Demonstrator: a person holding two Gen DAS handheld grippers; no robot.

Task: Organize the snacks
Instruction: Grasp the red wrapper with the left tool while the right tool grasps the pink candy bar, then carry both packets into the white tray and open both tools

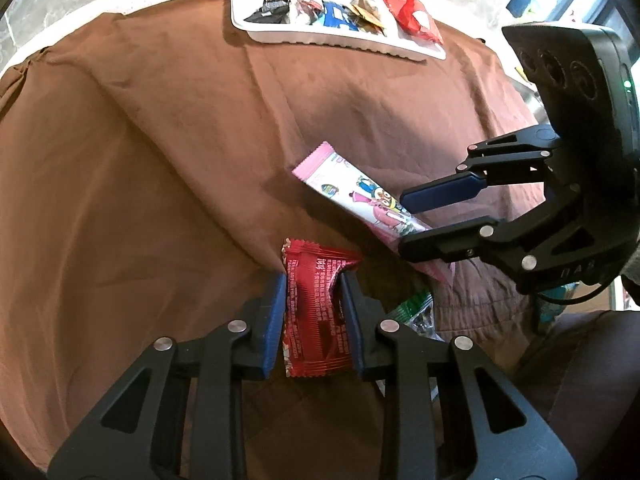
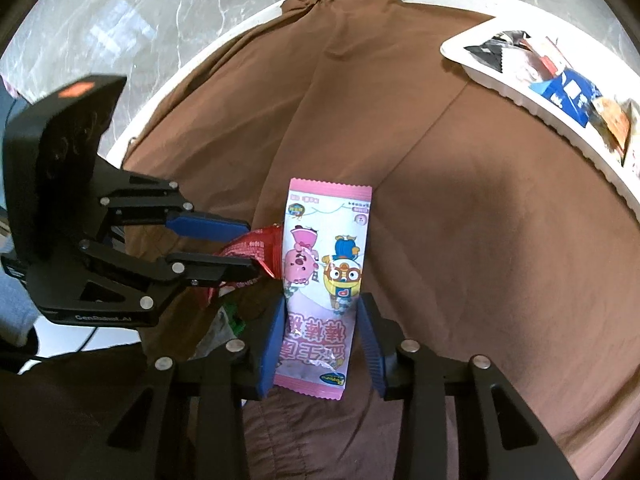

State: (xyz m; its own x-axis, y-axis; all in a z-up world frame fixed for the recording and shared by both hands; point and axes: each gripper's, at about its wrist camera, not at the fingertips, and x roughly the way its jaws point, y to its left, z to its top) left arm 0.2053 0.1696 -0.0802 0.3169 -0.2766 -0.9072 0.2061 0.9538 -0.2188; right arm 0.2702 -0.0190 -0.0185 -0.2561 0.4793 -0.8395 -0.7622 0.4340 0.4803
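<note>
My left gripper (image 1: 313,284) is shut on a red snack packet (image 1: 316,308), which stands between its blue pads. It also shows in the right wrist view (image 2: 248,250), held by the left gripper (image 2: 250,246). My right gripper (image 2: 322,308) is closed around a pink cartoon snack packet (image 2: 326,256), which lies on the brown cloth (image 2: 460,220). In the left wrist view the right gripper (image 1: 402,222) grips the same pink packet (image 1: 352,192). A white tray (image 1: 320,38) with several snacks sits at the far edge, and it also shows in the right wrist view (image 2: 560,128).
A green and clear wrapper (image 1: 416,312) lies on the cloth near both grippers; it also shows in the right wrist view (image 2: 228,320). The cloth covers a white round table (image 2: 208,40) over a marble floor.
</note>
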